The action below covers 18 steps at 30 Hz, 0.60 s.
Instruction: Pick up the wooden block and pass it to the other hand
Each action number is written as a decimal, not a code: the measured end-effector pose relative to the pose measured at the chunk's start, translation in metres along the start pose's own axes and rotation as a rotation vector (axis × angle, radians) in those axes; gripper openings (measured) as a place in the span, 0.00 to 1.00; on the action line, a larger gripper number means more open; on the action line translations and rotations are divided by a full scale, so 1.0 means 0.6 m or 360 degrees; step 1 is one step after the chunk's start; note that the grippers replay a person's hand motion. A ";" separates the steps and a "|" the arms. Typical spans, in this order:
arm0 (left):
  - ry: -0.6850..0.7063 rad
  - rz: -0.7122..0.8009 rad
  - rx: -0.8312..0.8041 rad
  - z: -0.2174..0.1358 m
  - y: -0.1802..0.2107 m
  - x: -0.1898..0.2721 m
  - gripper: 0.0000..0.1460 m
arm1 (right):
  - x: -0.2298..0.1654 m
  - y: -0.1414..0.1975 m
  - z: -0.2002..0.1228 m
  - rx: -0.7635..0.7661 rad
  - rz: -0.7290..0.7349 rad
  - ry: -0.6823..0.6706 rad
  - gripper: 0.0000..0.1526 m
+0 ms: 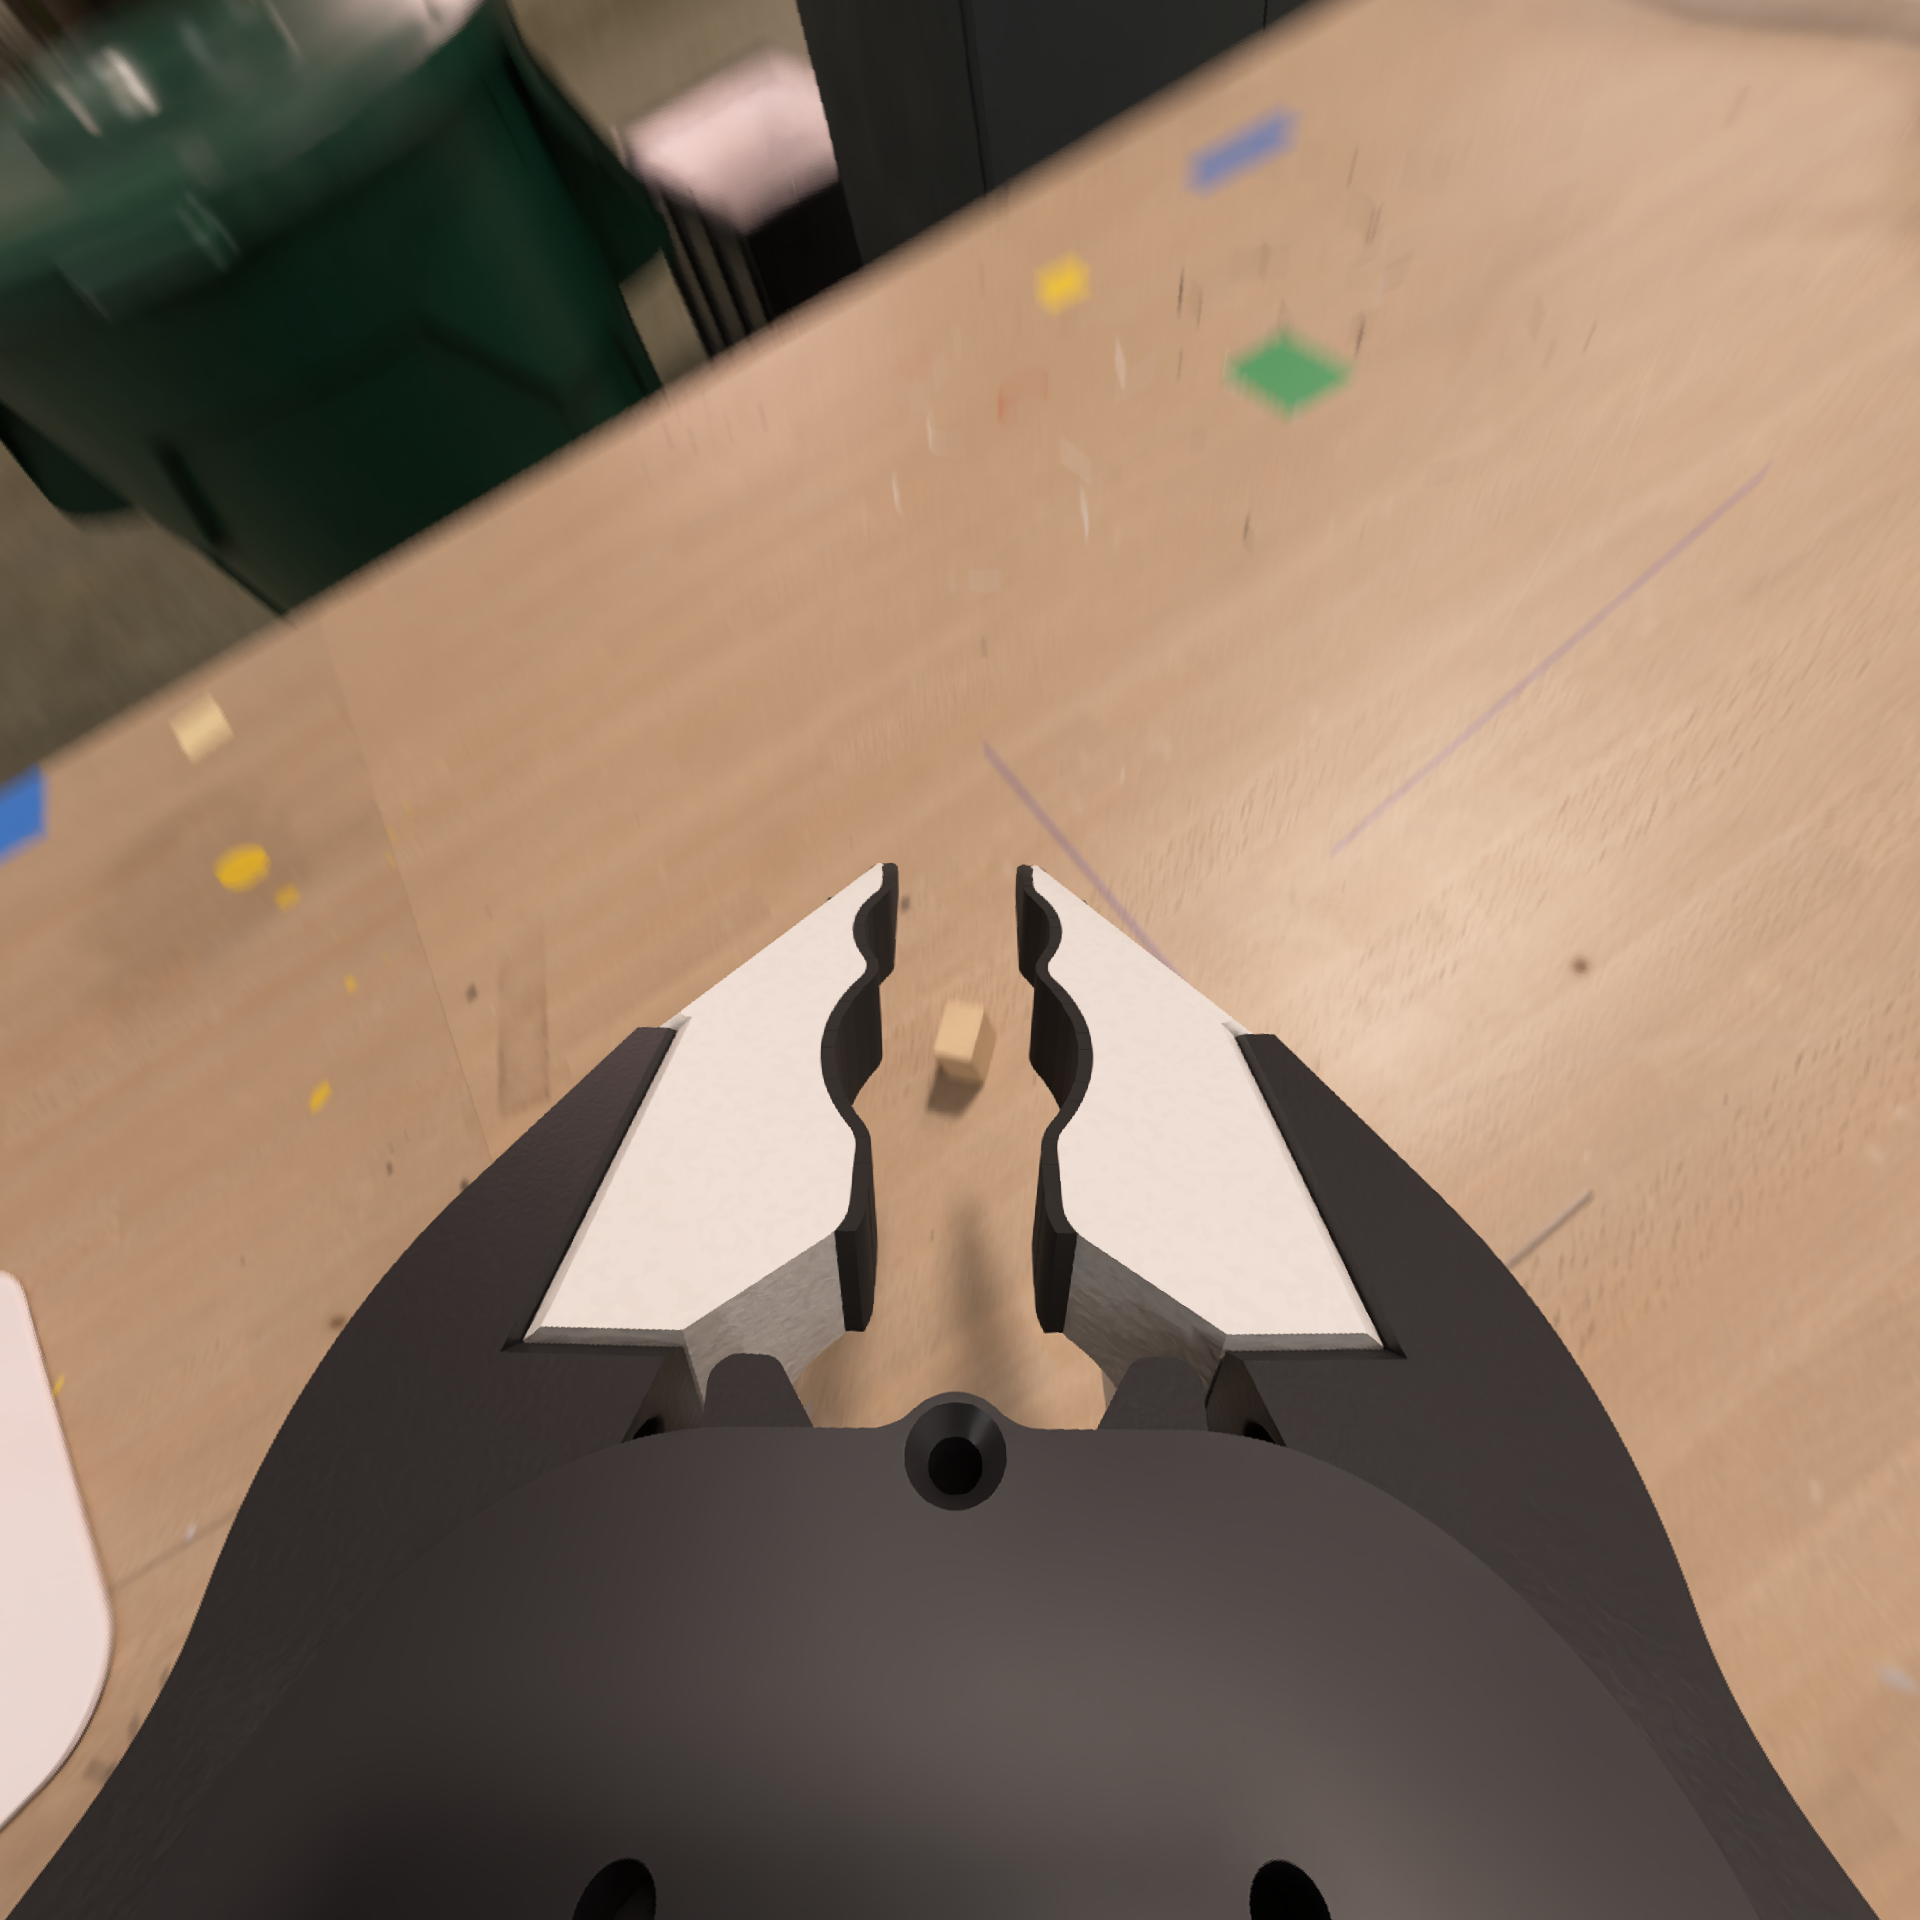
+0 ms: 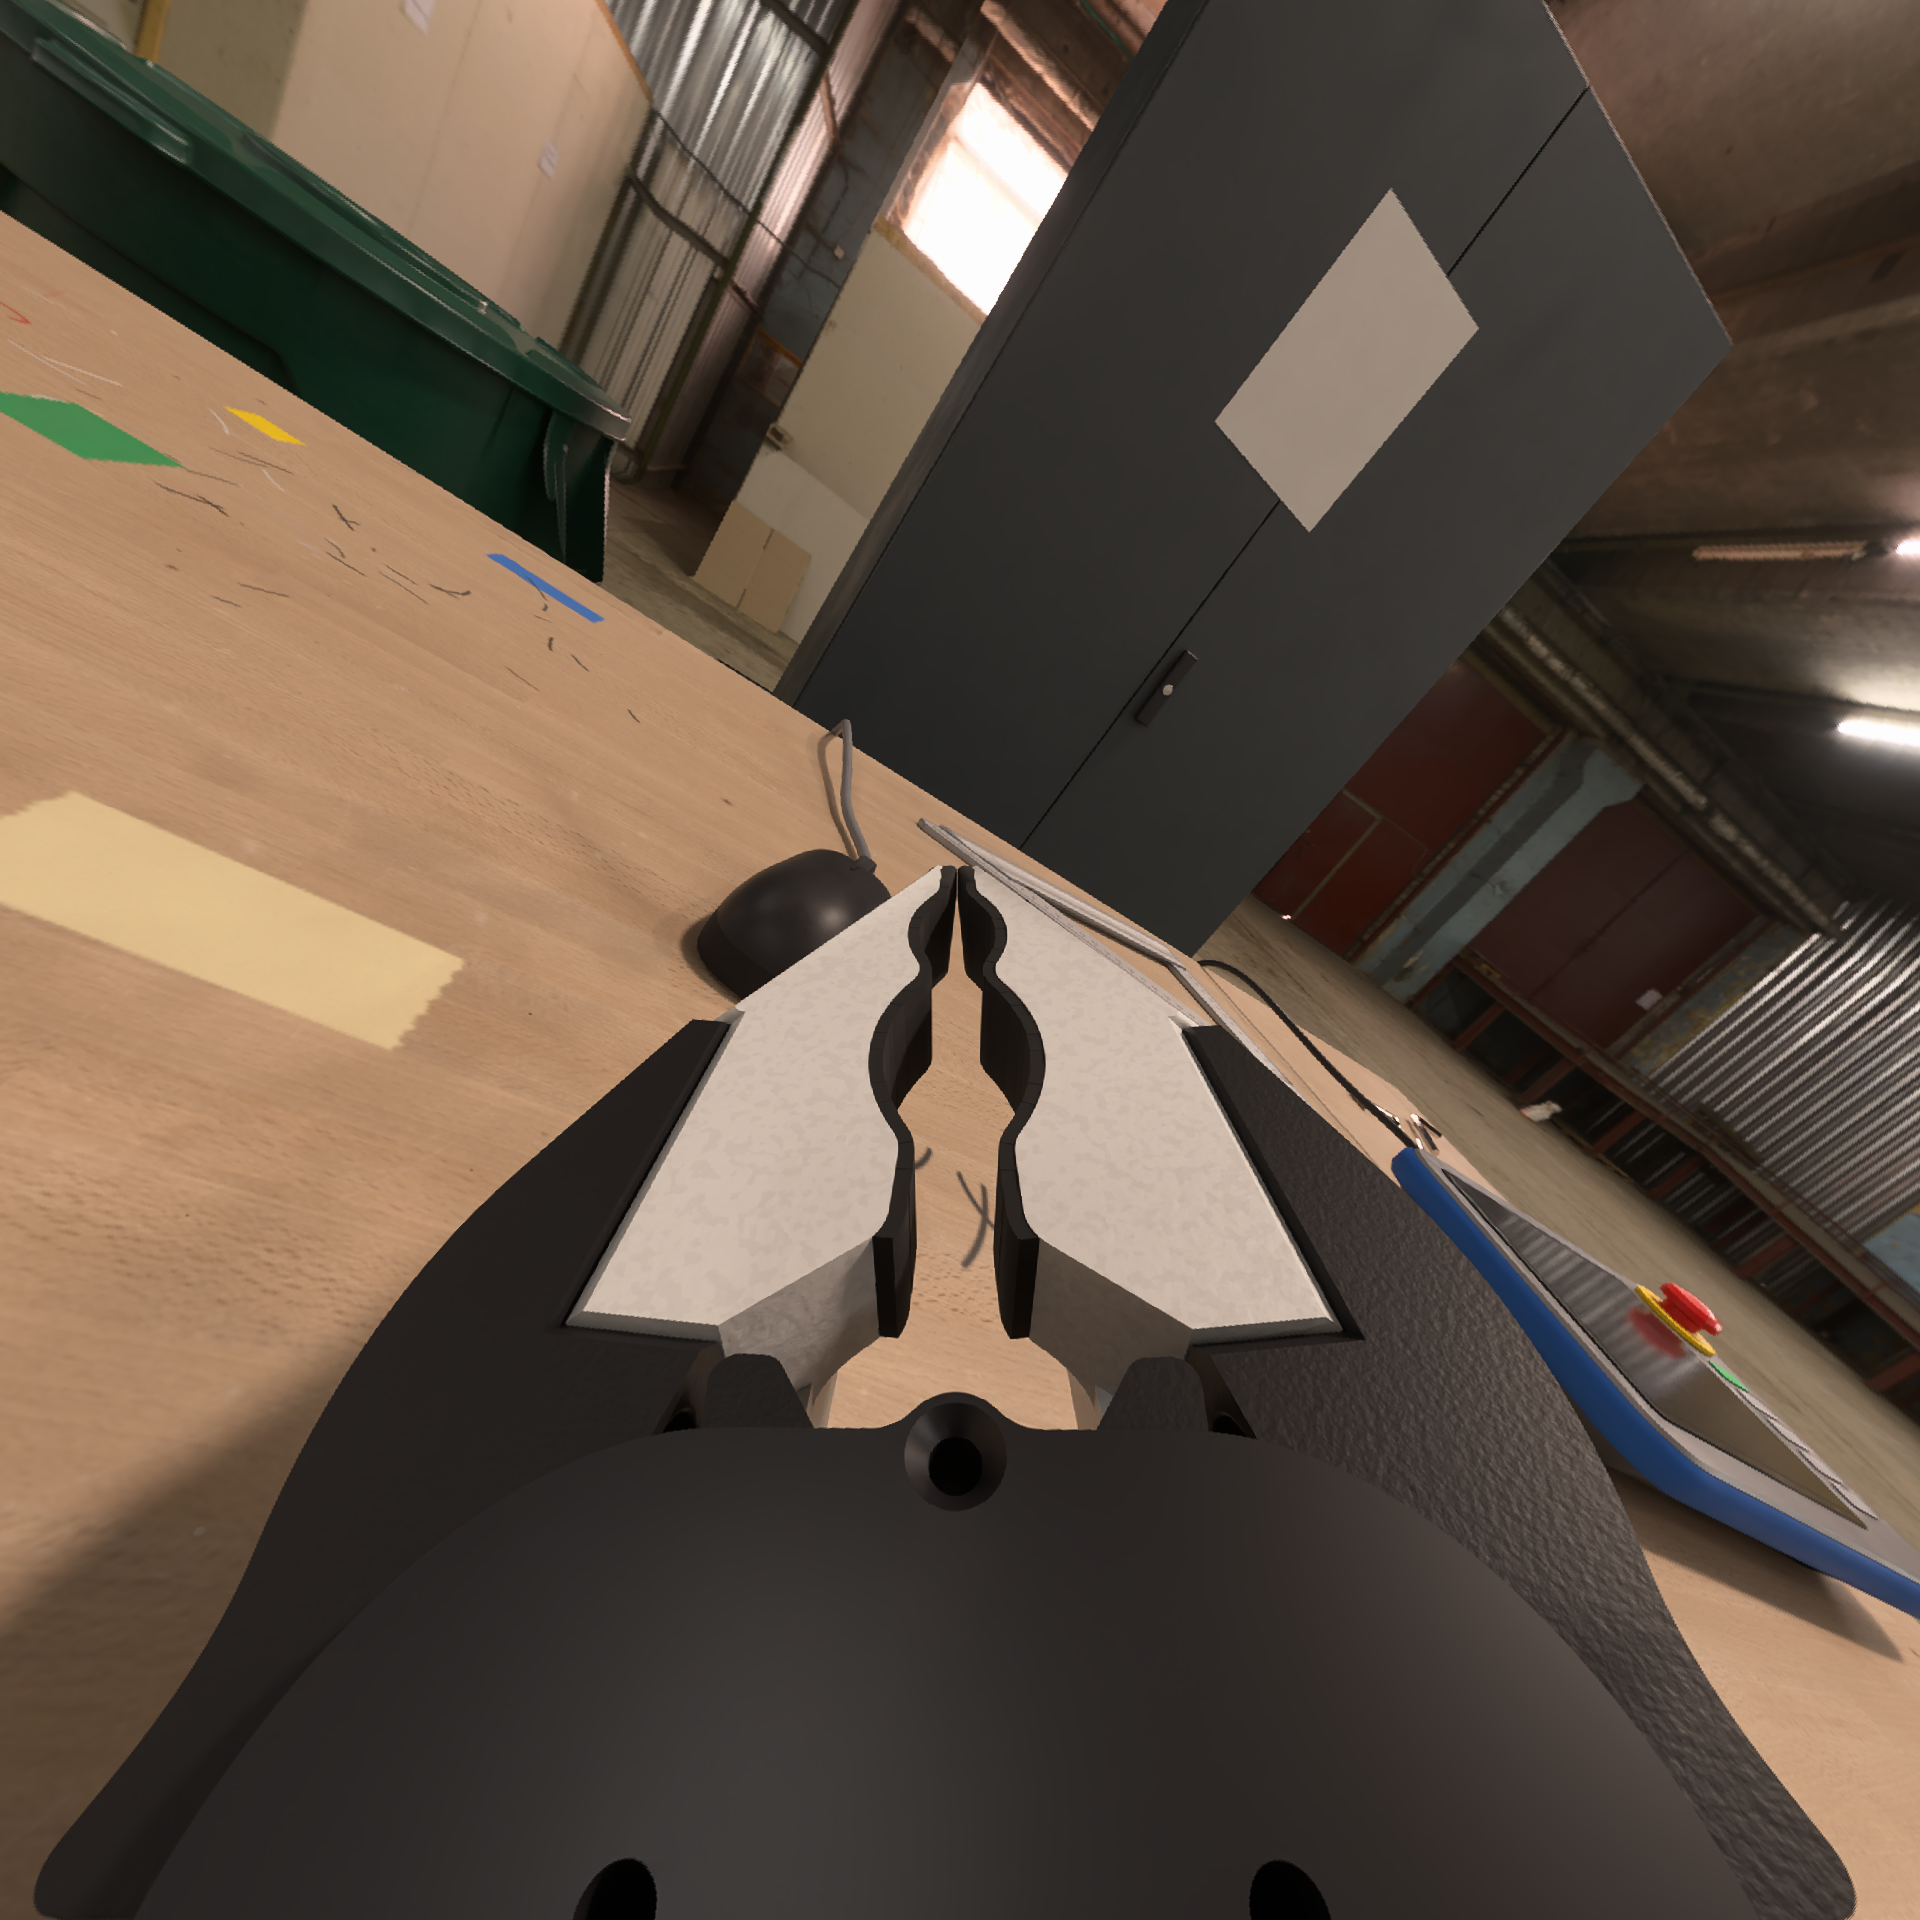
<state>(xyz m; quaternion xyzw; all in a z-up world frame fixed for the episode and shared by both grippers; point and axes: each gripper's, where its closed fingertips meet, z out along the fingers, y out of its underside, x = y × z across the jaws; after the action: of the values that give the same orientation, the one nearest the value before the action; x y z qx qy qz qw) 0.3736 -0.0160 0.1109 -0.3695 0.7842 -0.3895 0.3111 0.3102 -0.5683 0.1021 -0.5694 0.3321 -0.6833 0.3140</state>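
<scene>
A small light wooden block [image 1: 962, 1042] stands on the wooden table [image 1: 1455, 831]. In the left wrist view it shows in the gap between my fingers, down on the table below them, untouched. My left gripper [image 1: 957, 891] is open and empty, held above the block. My right gripper [image 2: 957, 881] is shut and empty, its tips together, low over the table [image 2: 312, 1143] and pointing at the far edge. The block is not seen in the right wrist view.
A black mouse [image 2: 790, 914] with a cable lies just ahead of the right gripper. A blue pendant with a red button [image 2: 1683, 1361] lies at the right. Coloured tape marks [image 1: 1286, 371] dot the table. A green bin [image 1: 260, 291] and a dark cabinet [image 2: 1247, 520] stand beyond the edge.
</scene>
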 end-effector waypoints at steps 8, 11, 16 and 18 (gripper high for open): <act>0.0162 0.0269 -0.0812 0.053 0.074 -0.007 0.17 | -0.004 -0.005 -0.001 0.0034 0.0021 -0.0039 0.00; 0.0332 0.0250 -0.1009 0.059 0.096 0.010 0.18 | -0.005 -0.005 -0.001 0.0044 0.0031 -0.0049 0.00; 0.0309 0.0236 -0.1210 0.063 0.118 0.001 0.22 | -0.006 -0.008 -0.003 0.0063 0.0047 -0.0069 0.00; 0.0342 0.0202 -0.1212 0.066 0.118 0.004 0.24 | -0.007 -0.009 -0.003 0.0070 0.0052 -0.0078 0.00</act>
<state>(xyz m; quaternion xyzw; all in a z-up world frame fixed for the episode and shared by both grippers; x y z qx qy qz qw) 0.3794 -0.0032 0.0309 -0.3663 0.9219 -0.0875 0.0914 0.3087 -0.5616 0.1040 -0.5732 0.3185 -0.6711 0.3457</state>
